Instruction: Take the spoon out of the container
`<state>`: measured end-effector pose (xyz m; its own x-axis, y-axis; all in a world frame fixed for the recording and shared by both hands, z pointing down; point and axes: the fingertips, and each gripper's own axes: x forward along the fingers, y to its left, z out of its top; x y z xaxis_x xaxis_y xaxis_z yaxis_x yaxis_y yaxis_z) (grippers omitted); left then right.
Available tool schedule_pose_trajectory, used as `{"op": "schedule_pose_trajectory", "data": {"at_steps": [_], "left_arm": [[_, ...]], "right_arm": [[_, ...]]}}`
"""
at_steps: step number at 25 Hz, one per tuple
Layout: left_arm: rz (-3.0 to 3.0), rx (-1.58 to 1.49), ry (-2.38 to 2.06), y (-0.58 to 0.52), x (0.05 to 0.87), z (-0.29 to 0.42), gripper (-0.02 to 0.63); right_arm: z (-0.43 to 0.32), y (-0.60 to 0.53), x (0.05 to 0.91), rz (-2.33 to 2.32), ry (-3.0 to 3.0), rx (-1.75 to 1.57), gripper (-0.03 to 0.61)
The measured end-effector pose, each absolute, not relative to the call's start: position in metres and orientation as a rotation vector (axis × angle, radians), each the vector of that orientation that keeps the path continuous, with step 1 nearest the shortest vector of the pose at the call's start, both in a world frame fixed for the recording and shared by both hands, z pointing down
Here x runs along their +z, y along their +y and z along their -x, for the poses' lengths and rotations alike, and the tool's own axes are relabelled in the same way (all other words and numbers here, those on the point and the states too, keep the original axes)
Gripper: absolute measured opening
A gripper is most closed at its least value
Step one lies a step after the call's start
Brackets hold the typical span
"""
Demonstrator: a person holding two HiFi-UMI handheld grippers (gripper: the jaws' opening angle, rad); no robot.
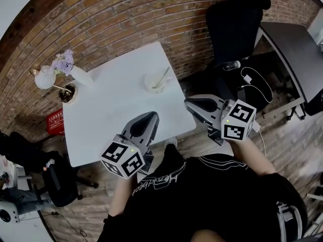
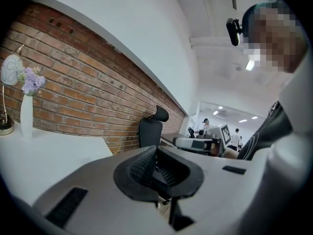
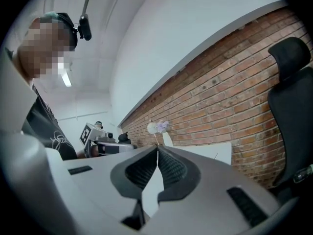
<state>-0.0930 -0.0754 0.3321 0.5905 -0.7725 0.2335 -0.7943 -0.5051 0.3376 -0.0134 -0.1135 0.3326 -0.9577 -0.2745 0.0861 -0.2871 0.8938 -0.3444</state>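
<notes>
A small white container [image 1: 154,82] stands near the far right corner of the white table [image 1: 111,110], and a light spoon [image 1: 163,76] leans out of it to the right. My left gripper [image 1: 151,116] hovers over the table's near edge, well short of the container; its jaws are shut and hold nothing [image 2: 155,150]. Off the table's right edge, my right gripper [image 1: 192,103] is also shut and holds nothing [image 3: 157,149]. Both point toward the table. Neither touches the container or the spoon.
A white vase of lilac flowers [image 1: 70,68] and a small lamp [image 1: 46,77] stand at the table's far left. A black office chair [image 1: 233,29] is right of the table, before a brick wall [image 1: 126,14]. A dark desk [image 1: 295,49] lies at the far right.
</notes>
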Motion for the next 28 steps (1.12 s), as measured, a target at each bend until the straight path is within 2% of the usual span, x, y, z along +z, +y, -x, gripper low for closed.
{"op": "schedule_pose_trajectory", "data": {"at_steps": [17,18,20,25,28], "left_arm": [[-2.351,0.118,-1.131,-0.178,0.378,0.141,0.006],[-2.346,0.122,-1.128,-0.182,0.38,0.143,0.006],[-2.333,0.126,-1.125,-0.189,0.385,0.148,0.006],[-2.301,0.139,-1.111,-0.198,0.402,0.157,0.006],[-2.276,0.143,-1.104,-0.202,0.411,0.164,0.006]], "right_arm": [[0.054,-0.229,0.37,-0.619,-2.964,0.648,0.002],[0.055,-0.235,0.374,-0.631,-2.958,0.652,0.01],[0.058,-0.246,0.383,-0.647,-2.945,0.67,0.093],[0.065,-0.269,0.404,-0.707,-2.918,0.714,0.166],[0.069,-0.281,0.415,-0.747,-2.899,0.716,0.187]]}}
